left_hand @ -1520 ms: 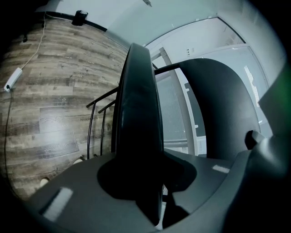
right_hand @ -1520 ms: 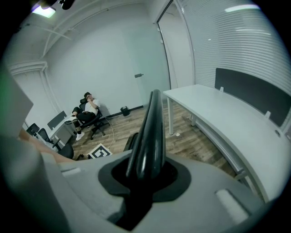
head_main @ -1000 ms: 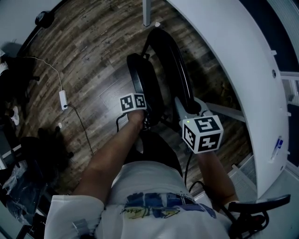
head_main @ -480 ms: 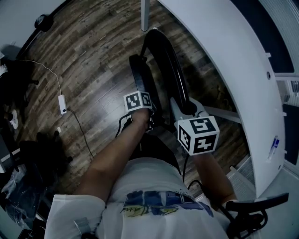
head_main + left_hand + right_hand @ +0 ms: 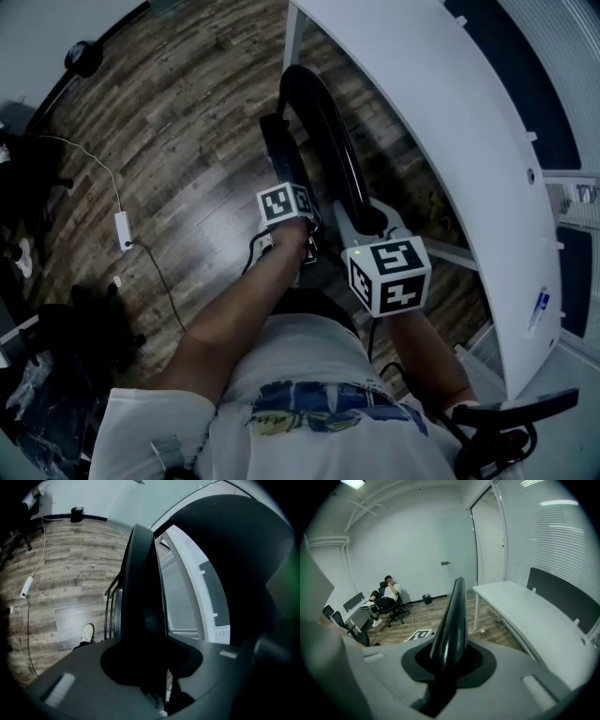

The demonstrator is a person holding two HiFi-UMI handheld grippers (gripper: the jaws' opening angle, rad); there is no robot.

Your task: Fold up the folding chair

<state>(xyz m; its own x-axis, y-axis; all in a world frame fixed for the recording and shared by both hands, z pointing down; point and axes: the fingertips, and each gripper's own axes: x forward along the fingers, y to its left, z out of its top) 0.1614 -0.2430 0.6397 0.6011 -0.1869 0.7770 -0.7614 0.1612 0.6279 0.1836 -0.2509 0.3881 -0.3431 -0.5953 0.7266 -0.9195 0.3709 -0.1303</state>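
The black folding chair (image 5: 314,131) stands on the wood floor beside the white desk, its two flat panels nearly side by side and seen edge-on from above. My left gripper (image 5: 298,236) is shut on the rim of the left panel (image 5: 140,597), which fills the space between the jaws of my left gripper (image 5: 152,667). My right gripper (image 5: 361,223) is shut on the rim of the right panel (image 5: 452,616), and that thin black edge rises out of the jaws of my right gripper (image 5: 443,667). Both sets of fingertips are hidden under the marker cubes in the head view.
A long curved white desk (image 5: 450,141) runs close along the chair's right side, with a leg (image 5: 291,33) at its far end. A power adapter and cable (image 5: 122,225) lie on the floor at left. A person sits on an office chair (image 5: 386,597) by the far wall. My shoe (image 5: 86,632) is below the chair.
Both grippers have shifted with the chair toward the desk and a little upward. The two chair panels look closer together and more edge-on than a second ago.
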